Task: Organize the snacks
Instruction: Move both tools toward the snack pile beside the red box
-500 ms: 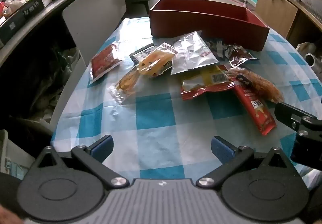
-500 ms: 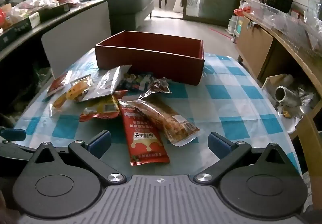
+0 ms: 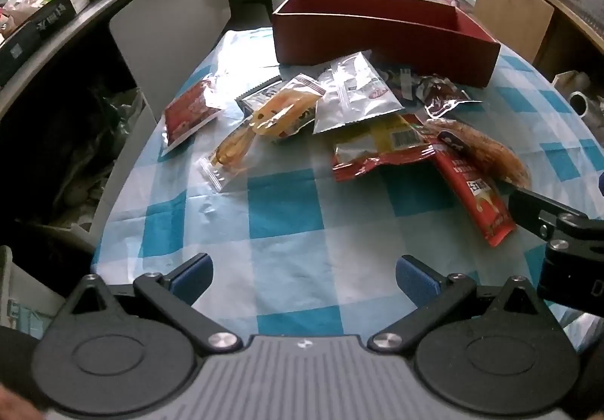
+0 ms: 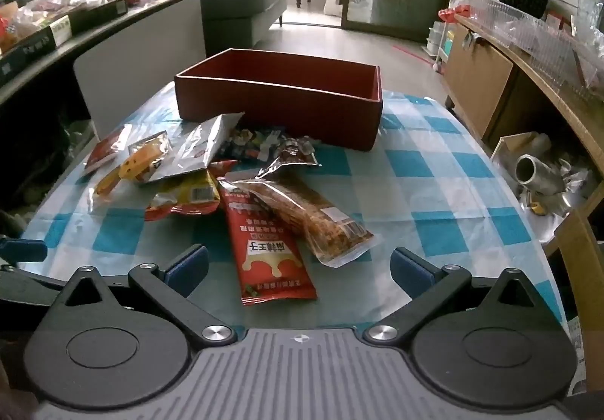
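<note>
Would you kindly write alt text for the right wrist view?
Open right gripper hovers over a checked tablecloth, empty, facing a long red snack packet, scattered snack packets, and an open red box behind them.

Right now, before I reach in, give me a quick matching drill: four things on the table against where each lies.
Things:
1. red box
2. long red packet
3. silver pouch
4. small red sachet

Places:
A. far left of the pile, by the table edge
B. nearest the open right gripper
C. behind all the snacks
D. leaning against the box front

Pairs: 1-C, 2-B, 3-D, 4-A
</note>
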Tool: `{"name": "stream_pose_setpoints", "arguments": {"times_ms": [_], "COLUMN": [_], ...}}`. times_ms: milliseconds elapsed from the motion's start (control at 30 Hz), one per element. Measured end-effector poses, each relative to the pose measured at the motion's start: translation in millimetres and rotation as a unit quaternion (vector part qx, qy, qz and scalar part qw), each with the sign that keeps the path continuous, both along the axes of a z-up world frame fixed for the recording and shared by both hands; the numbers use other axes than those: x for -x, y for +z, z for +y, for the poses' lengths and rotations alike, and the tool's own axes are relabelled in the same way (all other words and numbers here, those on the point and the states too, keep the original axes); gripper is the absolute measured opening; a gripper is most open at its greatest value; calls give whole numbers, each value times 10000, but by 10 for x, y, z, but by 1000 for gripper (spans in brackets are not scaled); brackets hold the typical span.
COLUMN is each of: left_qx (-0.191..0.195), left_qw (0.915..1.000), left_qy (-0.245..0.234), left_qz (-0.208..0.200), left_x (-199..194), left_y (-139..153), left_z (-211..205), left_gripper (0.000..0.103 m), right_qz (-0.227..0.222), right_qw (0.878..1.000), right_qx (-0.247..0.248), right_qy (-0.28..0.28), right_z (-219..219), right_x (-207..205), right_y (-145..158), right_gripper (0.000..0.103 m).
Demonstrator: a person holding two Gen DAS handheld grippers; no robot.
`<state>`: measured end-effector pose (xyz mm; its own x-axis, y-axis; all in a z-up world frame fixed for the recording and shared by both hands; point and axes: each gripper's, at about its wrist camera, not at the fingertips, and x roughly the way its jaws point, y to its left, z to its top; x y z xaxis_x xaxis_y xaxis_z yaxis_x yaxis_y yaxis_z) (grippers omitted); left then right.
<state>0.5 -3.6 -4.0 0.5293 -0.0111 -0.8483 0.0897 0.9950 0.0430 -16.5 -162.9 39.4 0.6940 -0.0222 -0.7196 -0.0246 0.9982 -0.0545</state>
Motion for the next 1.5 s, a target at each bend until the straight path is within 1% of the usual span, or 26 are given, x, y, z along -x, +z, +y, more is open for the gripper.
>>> {"name": "stream_pose_setpoints", "arguments": {"times_ms": [400,567,1100,1500], "left_qx": [33,195,185,85], "left_qw": [9999,9995,9994,9996], "left_qy": [18,175,227,218], "left_qz": [159,161,168,180], "left_x": [-17,-39,-50,-50], "left_y": [-40,-18,-14,-18], "left_z": [17,90,104,95], "left_gripper": [99,99,99,99], "right_qz": [139,182,320,362], "right_qw": [9999,9997,9993,9991], "right_qx": [58,104,213,227], "right_qy": [-61,-87,15,20], "right_z": [14,2,29,43], "right_x": [-33,-45,-50,-47], "right_y": [-27,-41,-99,-126], "right_gripper": [103,103,103,103]}}
